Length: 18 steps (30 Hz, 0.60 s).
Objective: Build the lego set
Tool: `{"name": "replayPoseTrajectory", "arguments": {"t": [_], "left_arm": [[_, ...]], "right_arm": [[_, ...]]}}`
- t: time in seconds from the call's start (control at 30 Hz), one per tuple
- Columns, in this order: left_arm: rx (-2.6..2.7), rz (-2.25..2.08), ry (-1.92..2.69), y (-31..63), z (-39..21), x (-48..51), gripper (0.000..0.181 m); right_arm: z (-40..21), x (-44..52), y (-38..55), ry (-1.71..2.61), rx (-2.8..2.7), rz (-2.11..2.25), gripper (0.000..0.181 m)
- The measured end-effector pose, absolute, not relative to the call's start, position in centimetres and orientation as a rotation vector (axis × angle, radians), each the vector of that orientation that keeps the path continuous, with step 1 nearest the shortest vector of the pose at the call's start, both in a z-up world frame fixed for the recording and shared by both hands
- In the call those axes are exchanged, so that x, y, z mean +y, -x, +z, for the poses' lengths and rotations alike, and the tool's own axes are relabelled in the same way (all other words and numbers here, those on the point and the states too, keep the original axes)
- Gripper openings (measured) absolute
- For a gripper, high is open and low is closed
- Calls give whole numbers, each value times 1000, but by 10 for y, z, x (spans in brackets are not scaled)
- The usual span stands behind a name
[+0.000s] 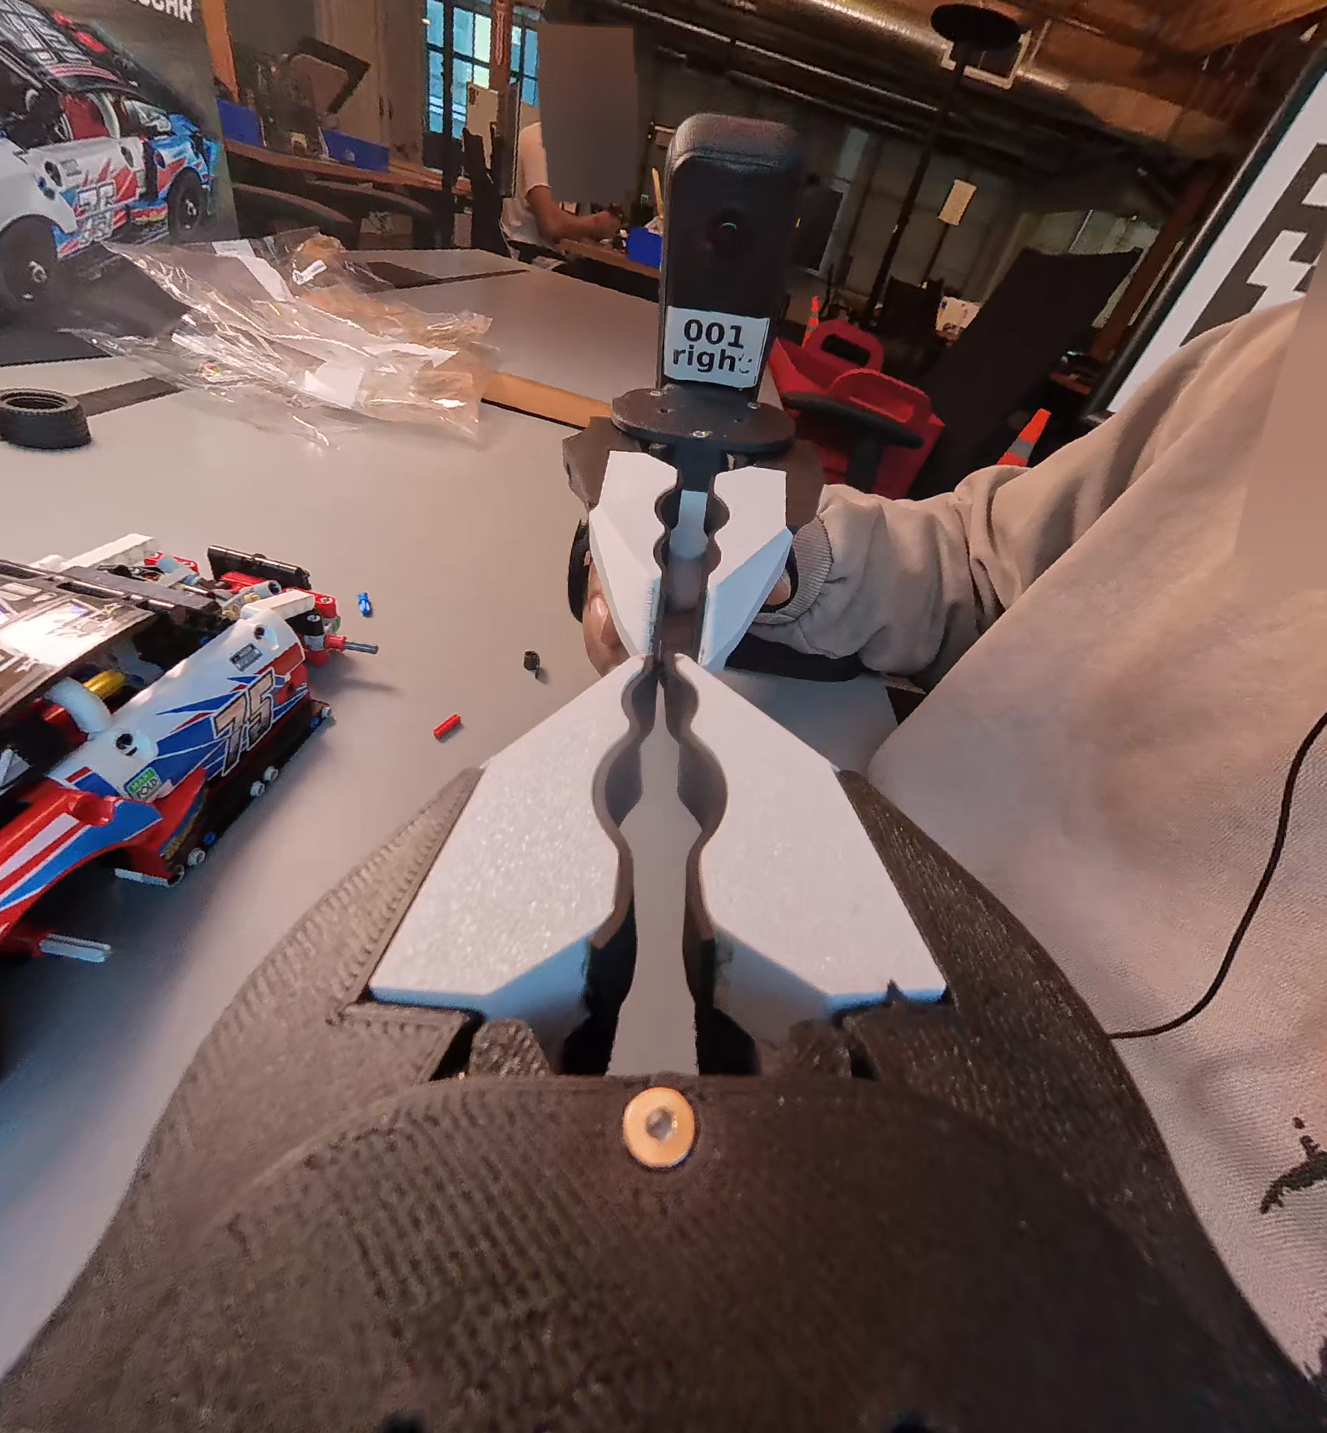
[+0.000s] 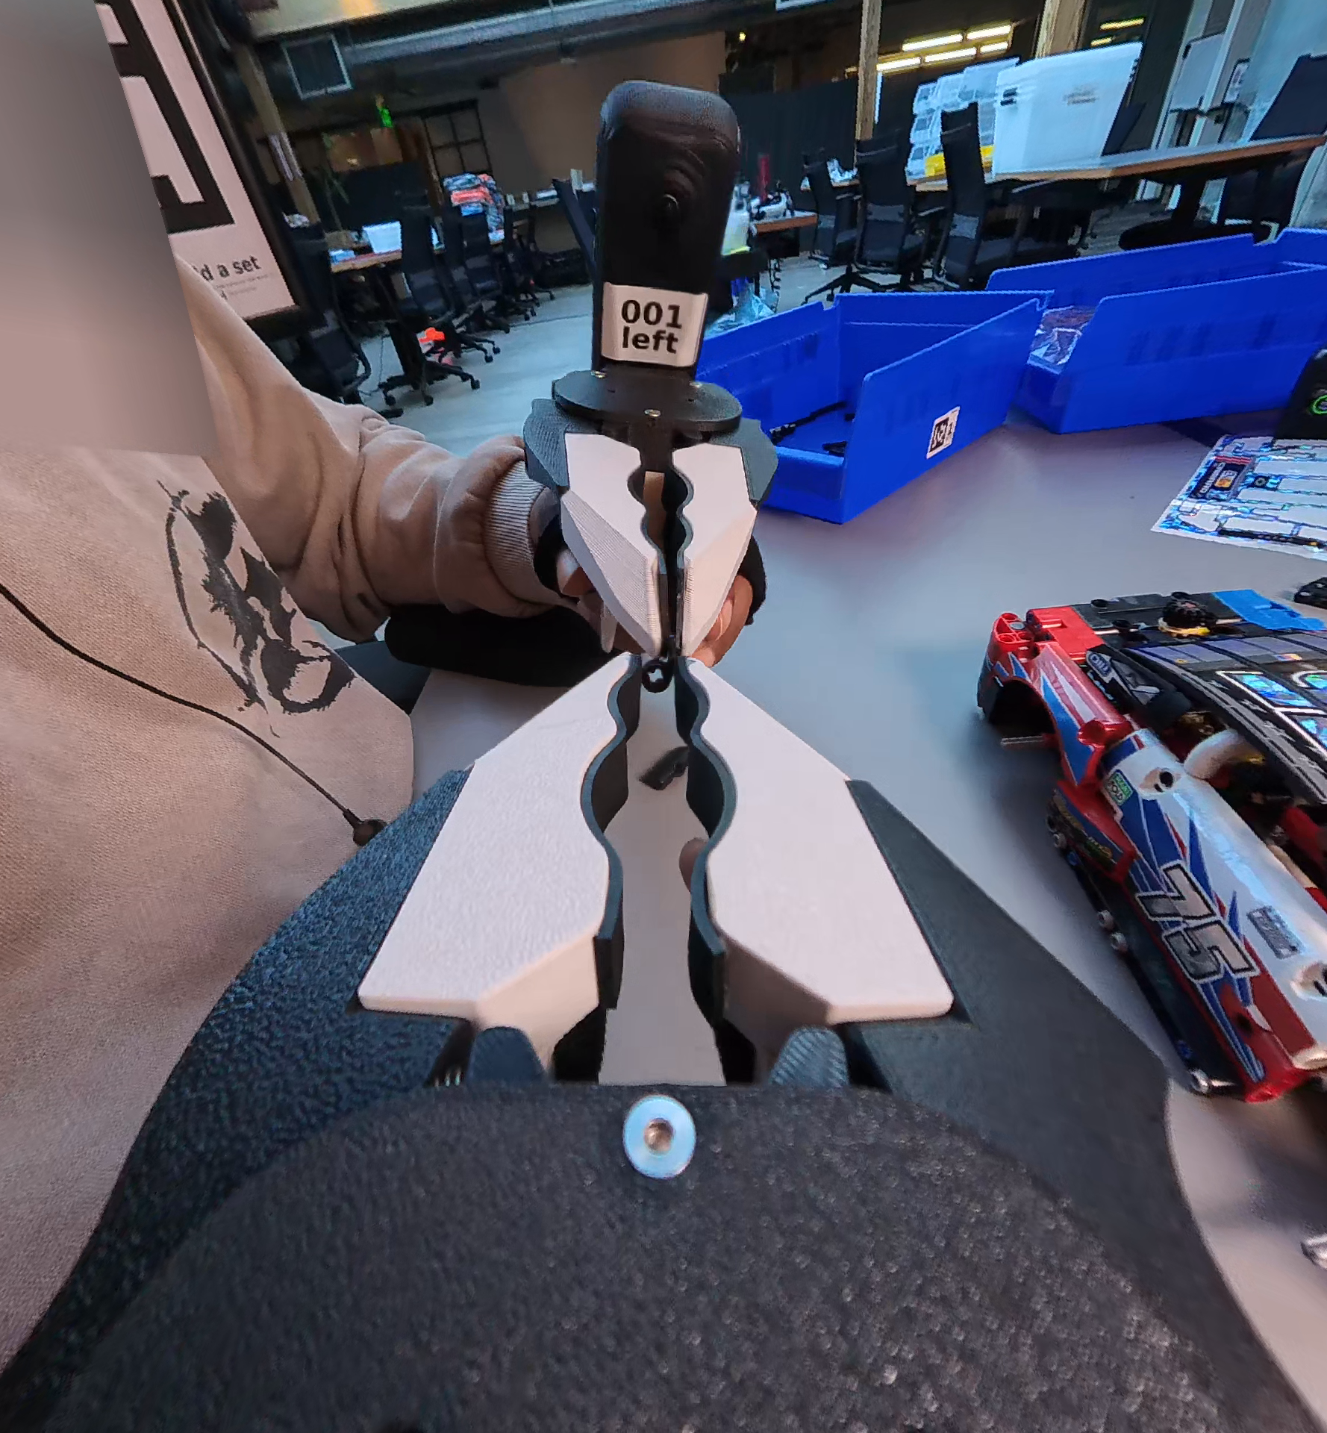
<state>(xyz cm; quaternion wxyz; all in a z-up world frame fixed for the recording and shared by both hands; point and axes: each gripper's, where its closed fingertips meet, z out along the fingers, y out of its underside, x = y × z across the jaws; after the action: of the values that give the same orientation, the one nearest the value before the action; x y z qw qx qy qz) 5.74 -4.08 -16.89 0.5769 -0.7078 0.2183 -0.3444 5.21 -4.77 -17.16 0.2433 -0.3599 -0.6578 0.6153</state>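
My two grippers meet tip to tip above the grey table (image 1: 412, 504). My right gripper (image 2: 656, 668) is shut on a small black ring-shaped Lego piece (image 2: 656, 673) with a cross hole. My left gripper (image 1: 660, 665) is shut, and in the right wrist view (image 2: 672, 632) its tips pinch a thin black tab on the same piece. In the left wrist view the right gripper (image 1: 676, 643) faces me and the piece shows only as a dark sliver. The red, white and blue Lego car (image 1: 102, 737) lies to the side and also shows in the right wrist view (image 2: 1226, 814).
Loose on the table are a red pin (image 1: 447, 726), a blue pin (image 1: 364, 602), a black bush (image 1: 532, 661) and a tyre (image 1: 40, 417). Clear bags (image 1: 280, 341) lie at the back. Blue bins (image 2: 916, 388) and a sticker sheet (image 2: 1281, 504) lie beyond the car. Another small black part (image 2: 664, 768) lies under my right fingers. My two grippers' fingertips are within a few centimetres of each other.
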Motion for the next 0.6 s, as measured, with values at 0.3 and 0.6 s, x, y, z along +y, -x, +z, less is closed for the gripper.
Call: {"name": "replayPoseTrajectory", "arguments": {"t": [0.3, 0.6], "left_arm": [[544, -741, 1657, -58, -170, -41, 0], [657, -554, 1637, -61, -173, -42, 0]], "right_arm": [[-175, -48, -51, 976, -1816, 1646, 7], [-176, -50, -53, 1002, -1826, 1689, 5]]}}
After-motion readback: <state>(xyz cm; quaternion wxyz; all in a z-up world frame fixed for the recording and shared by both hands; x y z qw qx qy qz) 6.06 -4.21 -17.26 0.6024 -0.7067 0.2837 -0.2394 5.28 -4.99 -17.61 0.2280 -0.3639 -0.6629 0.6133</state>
